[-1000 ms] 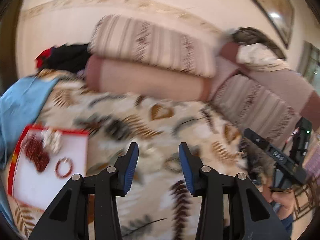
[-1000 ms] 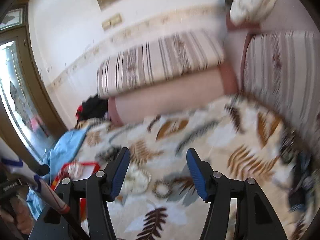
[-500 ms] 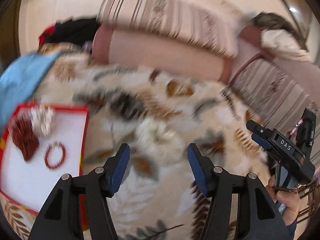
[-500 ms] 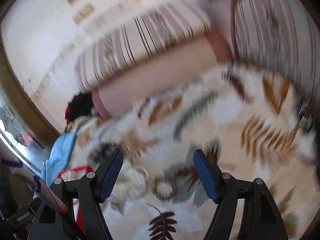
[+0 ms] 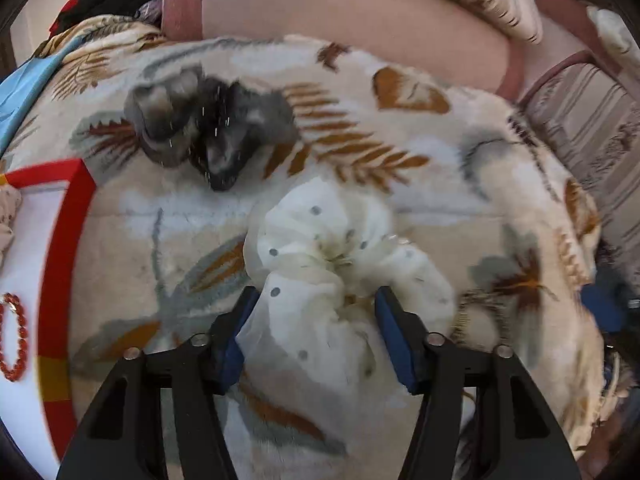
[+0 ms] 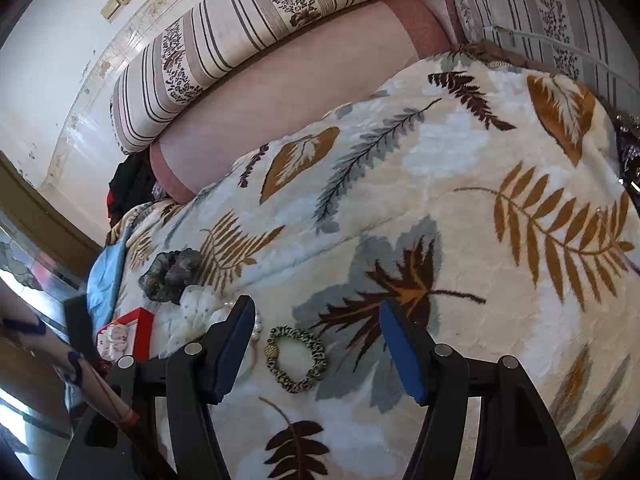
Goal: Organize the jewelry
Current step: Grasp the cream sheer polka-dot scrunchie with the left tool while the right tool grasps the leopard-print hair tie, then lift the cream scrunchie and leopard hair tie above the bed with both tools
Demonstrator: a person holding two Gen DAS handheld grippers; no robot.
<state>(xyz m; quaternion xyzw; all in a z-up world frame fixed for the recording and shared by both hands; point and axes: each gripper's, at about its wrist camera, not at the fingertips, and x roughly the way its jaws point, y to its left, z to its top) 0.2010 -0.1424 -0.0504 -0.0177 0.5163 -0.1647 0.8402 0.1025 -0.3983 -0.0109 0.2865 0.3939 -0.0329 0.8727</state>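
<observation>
Progress, judged from the layout: partly done. The red-edged tray already carries a red bead bracelet, with a pale fabric piece at its far corner. You still have at least three loose items on the leaf-print blanket: the white dotted scrunchie, the grey-black scrunchie beyond it, and the leopard-print scrunchie.

Left tool: your jaws are closing, at a moderate gap, with the white dotted scrunchie between them. The fabric fills the space from one blue pad to the other, but a firm pinch cannot be confirmed; treat it as not yet gripped.

Right tool: your jaws stand wide and are closing slightly, empty, hovering over the blanket with the leopard-print scrunchie lying between the fingers, touching neither.

Limits of view:
- The tray is cut off at the left edge of the left wrist view, so you cannot count all its contents.
- In the right wrist view the left finger hides part of the white dotted scrunchie and something pale and beaded beside it; its kind cannot be told.
- The tray rim and bracelet are smeared by motion blur.
</observation>
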